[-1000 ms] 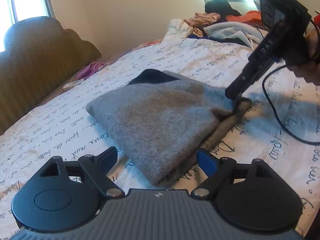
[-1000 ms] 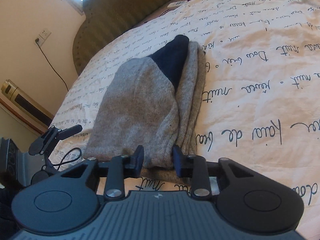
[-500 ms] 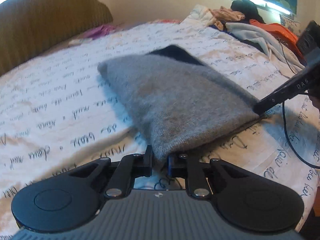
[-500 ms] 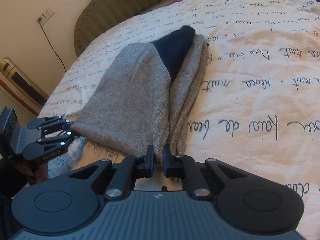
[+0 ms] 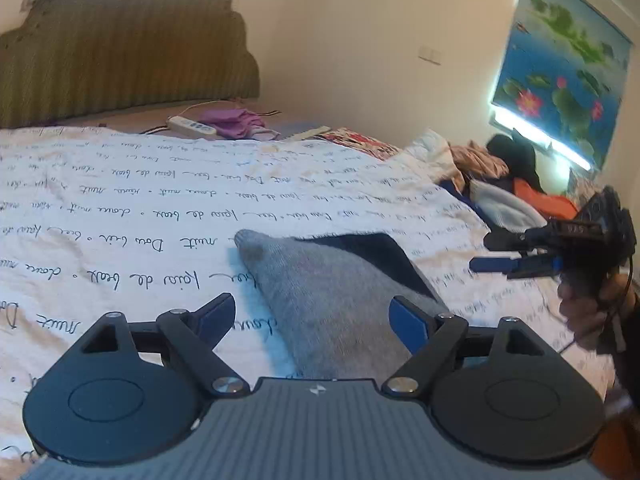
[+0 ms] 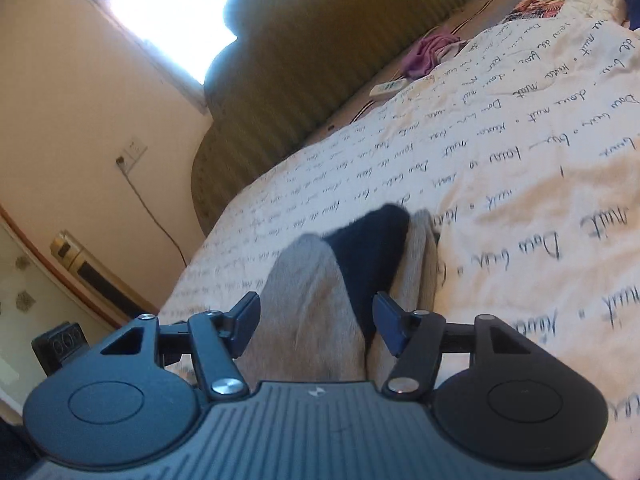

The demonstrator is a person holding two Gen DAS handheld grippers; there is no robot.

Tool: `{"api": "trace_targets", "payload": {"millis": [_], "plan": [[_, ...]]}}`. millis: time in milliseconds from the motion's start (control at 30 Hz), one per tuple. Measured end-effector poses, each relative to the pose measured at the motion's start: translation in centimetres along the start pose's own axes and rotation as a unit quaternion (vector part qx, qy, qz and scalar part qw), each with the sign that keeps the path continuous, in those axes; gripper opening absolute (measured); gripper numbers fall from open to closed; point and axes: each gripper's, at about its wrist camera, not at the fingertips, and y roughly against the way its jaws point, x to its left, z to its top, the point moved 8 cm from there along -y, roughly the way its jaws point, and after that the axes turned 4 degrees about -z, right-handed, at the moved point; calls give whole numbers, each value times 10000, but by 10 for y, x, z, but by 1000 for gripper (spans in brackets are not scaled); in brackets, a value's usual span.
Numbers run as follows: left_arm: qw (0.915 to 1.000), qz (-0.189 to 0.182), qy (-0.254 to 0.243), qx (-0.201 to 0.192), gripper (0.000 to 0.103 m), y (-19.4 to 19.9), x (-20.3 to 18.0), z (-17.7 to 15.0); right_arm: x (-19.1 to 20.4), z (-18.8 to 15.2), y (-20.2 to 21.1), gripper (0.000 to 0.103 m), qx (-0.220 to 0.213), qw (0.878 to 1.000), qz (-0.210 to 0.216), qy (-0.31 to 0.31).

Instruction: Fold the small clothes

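From my left wrist camera I see the folded grey garment lying on the bed, its dark navy inner part showing along the far edge. My left gripper has just been opening: its fingers stand wide apart, with the near end of the garment in the gap between them but neither pad pressing on it.

Only this view shows the right gripper from outside, off to the right and held in a hand, its fingers parted and pointing left above the bed, clear of the garment. It also shows a heap of clothes at the far side of the bed, a lotus picture on the wall, and a white power strip beside a purple cloth near the headboard.

My right wrist camera gives what the left does not: a bright window, a wall socket with a cord hanging from it, and a bedside unit. Here the right gripper has just been opening too; its fingers are partly spread, the garment's end lies between them, and I see no pad pressing on it.

I see no containers in either view.
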Motion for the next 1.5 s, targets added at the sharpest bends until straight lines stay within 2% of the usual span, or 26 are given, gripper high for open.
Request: {"api": "trace_targets", "payload": {"millis": [67, 133, 233, 267, 300, 400, 433, 500, 533, 567, 633, 667, 700, 733, 767, 800, 900, 967, 1000, 1033, 1067, 1100, 1167, 1267, 1367, 1500], "plan": [[9997, 122, 188, 32, 83, -23, 3, 7, -10, 15, -32, 62, 143, 9997, -76, -196], [9996, 15, 218, 196, 84, -46, -1, 8, -22, 20, -62, 62, 385, 9979, -410, -311], [9986, 169, 285, 401, 84, -79, 3, 6, -29, 18, -91, 59, 613, 9965, -448, -360], [9982, 241, 287, 470, 83, -90, 5, 5, -29, 17, -98, 42, 646, 9963, -461, -337], [9977, 270, 233, 575, 82, -101, 6, 2, -31, 15, -103, 3, 714, 9955, -547, -296], [9929, 562, 70, 1042, 71, -124, 10, -10, -27, 15, -91, 4, 492, 9959, -744, 118], [9924, 586, 74, 1077, 73, -128, 11, -13, -35, 15, -85, 4, 434, 9955, -836, 63], [9927, 578, 182, 1039, 80, -133, 16, -18, -60, 5, -87, 4, 593, 9936, -934, -239], [9927, 638, 235, 1001, 88, -133, 20, -20, -63, 0, -88, 4, 573, 9945, -813, -342], [9928, 672, 283, 955, 91, -130, 22, -19, -61, -1, -85, 5, 490, 9955, -717, -378], [9933, 507, 523, 902, 90, -118, 28, -14, -53, 4, -74, 9, 335, 9964, -608, -482], [9928, 412, 692, 882, 92, -111, 31, -12, -50, 7, -66, 20, 260, 9967, -543, -552], [9921, 293, 884, 839, 93, -104, 36, -9, -47, 11, -56, 40, 99, 9975, -449, -541], [9902, 161, 1136, 797, 98, -100, 42, -5, -46, 13, -48, 56, -75, 9980, -402, -473], [9863, 45, 1442, 796, 100, -100, 49, -3, -46, 13, -43, 88, -175, 9983, -399, -392], [9808, -23, 1759, 845, 100, -105, 57, -2, -48, 13, -43, 93, -183, 9984, -446, -295], [9618, -294, 2474, 1136, 99, -129, 70, -6, -64, 9, -61, 92, 200, 9961, -515, -683], [9634, -332, 2410, 1129, 100, -134, 66, -4, -64, 2, -75, 92, 404, 9958, -359, -733], [9651, -304, 2309, 1196, 100, -137, 62, -3, -59, -3, -82, 88, 488, 9963, -316, -640], [9677, -283, 2189, 1216, 88, -138, 57, -2, -55, -7, -87, 82, 576, 9964, -285, -552], [9691, -354, 2081, 1277, 50, -142, 51, -1, -53, -11, -93, 52, 684, 9957, -333, -522], [9692, -353, 2017, 1366, 45, -145, 48, -3, -55, -14, -98, 32, 777, 9948, -370, -554], [9742, -144, 1829, 1317, 39, -145, 46, -1, -53, -14, -100, 27, 712, 9953, -410, -514], [9784, -61, 1630, 1268, 32, -136, 42, 6, -39, -11, -91, 24, 566, 9967, -456, -350], [9831, -118, 1429, 1139, 30, -115, 43, 19, -14, -8, -88, 23, 453, 9983, -268, -266], [9891, 100, 1174, 884, 30, -77, 67, 46, 22, -2, -107, 22, 471, 9984, 201, -242]]}}
